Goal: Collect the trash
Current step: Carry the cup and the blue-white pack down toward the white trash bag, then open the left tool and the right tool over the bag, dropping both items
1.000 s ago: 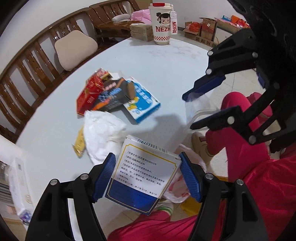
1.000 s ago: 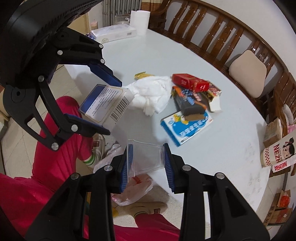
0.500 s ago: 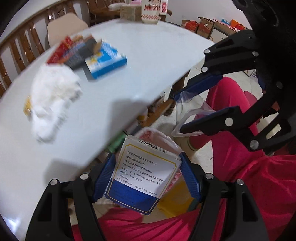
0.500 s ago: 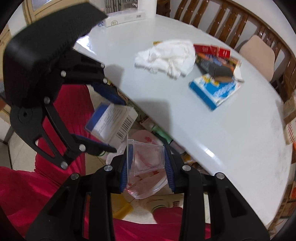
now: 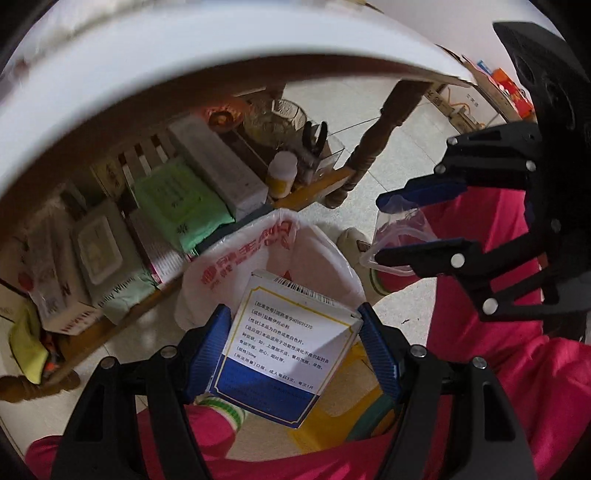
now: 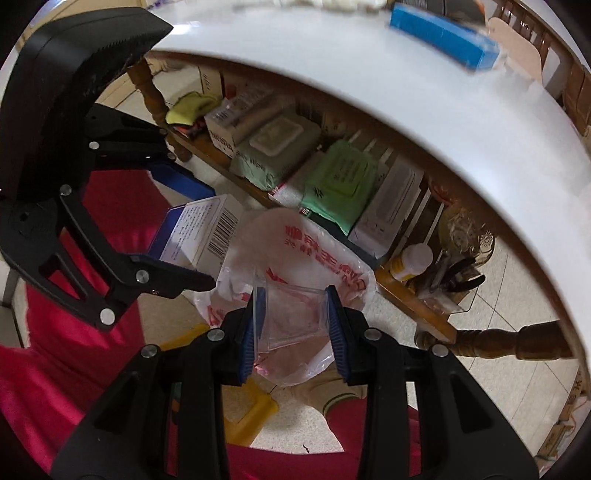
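My left gripper (image 5: 293, 350) is shut on a white and blue medicine box (image 5: 288, 347), held below the table edge just above the mouth of a white plastic bag with red print (image 5: 258, 254). My right gripper (image 6: 295, 314) is shut on a clear plastic box (image 6: 295, 314), also over the bag (image 6: 314, 240). In the right wrist view the left gripper (image 6: 173, 225) and its medicine box (image 6: 199, 229) are at the left. In the left wrist view the right gripper (image 5: 417, 225) holds the clear plastic box (image 5: 399, 232) at the right.
The white round table's edge (image 5: 184, 74) arches overhead. A wooden shelf under it (image 6: 406, 295) holds wipe packs, boxes, a bottle and pliers. A blue box (image 6: 439, 33) lies on the tabletop. A table leg (image 5: 369, 147), red-clothed legs and a yellow stool are close by.
Both grippers have dropped from above the tabletop to below its edge, carrying their boxes down to the plastic bag. The trash on the table has slid out of view.
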### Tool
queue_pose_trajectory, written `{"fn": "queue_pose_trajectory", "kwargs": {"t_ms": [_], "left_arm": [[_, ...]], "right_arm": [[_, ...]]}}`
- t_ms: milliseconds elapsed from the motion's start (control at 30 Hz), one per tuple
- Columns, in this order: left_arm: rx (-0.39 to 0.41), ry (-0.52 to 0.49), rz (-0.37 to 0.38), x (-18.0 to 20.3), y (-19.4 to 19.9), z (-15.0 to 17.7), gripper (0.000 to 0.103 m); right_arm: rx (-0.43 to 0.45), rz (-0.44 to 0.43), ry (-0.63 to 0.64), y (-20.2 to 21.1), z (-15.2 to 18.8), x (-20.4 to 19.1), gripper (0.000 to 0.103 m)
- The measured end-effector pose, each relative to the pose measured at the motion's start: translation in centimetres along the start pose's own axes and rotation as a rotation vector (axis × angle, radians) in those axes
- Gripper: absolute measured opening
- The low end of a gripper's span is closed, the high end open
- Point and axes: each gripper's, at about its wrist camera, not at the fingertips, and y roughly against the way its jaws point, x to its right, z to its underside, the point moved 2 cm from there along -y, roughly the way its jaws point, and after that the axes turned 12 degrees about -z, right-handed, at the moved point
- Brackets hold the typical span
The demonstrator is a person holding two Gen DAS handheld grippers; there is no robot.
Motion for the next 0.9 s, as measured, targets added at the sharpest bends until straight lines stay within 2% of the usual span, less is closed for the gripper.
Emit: {"fn": "queue_pose_trajectory", "kwargs": {"t_ms": [233,500,900], "left_arm": [[-0.039,0.035,-0.032,0.0,-3.0,0.6,0.069],[-0.085,0.023,-0.039,0.9,-6.0,0.7,0.069],[-0.197,0.09,-0.006,-0.2,-11.8,0.8,0.068]], "right_arm": [[-0.01,-0.005,-0.08,-3.5,1.1,1.6,0.034],[-0.042,-0.001,-0.138,-6.6,2.2,2.7,0.034],[-0.108,-0.016,-0.249,-12.2,3.0,5.5,0.034]]}}
